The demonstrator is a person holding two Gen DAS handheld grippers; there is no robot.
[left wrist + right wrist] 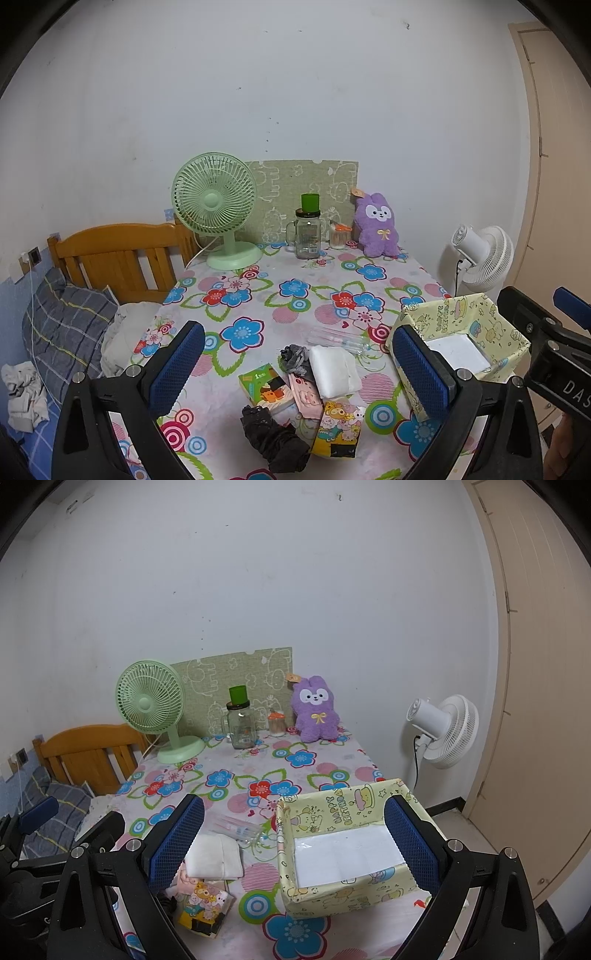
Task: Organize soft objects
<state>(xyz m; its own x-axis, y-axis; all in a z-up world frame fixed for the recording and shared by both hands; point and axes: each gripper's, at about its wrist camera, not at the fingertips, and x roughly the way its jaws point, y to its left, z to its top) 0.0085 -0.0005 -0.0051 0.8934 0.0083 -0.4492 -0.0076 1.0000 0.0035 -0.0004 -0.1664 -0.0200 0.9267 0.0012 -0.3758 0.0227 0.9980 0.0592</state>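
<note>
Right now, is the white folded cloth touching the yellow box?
Apart. The right wrist view shows flowered tablecloth between the white folded cloth and the yellow box.

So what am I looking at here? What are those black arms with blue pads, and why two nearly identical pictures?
No robot: a person holds a two-finger gripper in each hand, each carrying a fisheye camera looking along its fingers. One picture is from the left gripper, the other from the right gripper. The blue pads are the fingers' grip surfaces. Both grippers are open and hold nothing.

On the floral tablecloth lie soft things to tidy: a folded white cloth, a dark sock, a grey fabric bundle and small printed tissue packs. The yellow cartoon-print box, probably their destination, holds only a white liner. At the back stand a green fan, a glass jar and a purple plush bunny.
</note>
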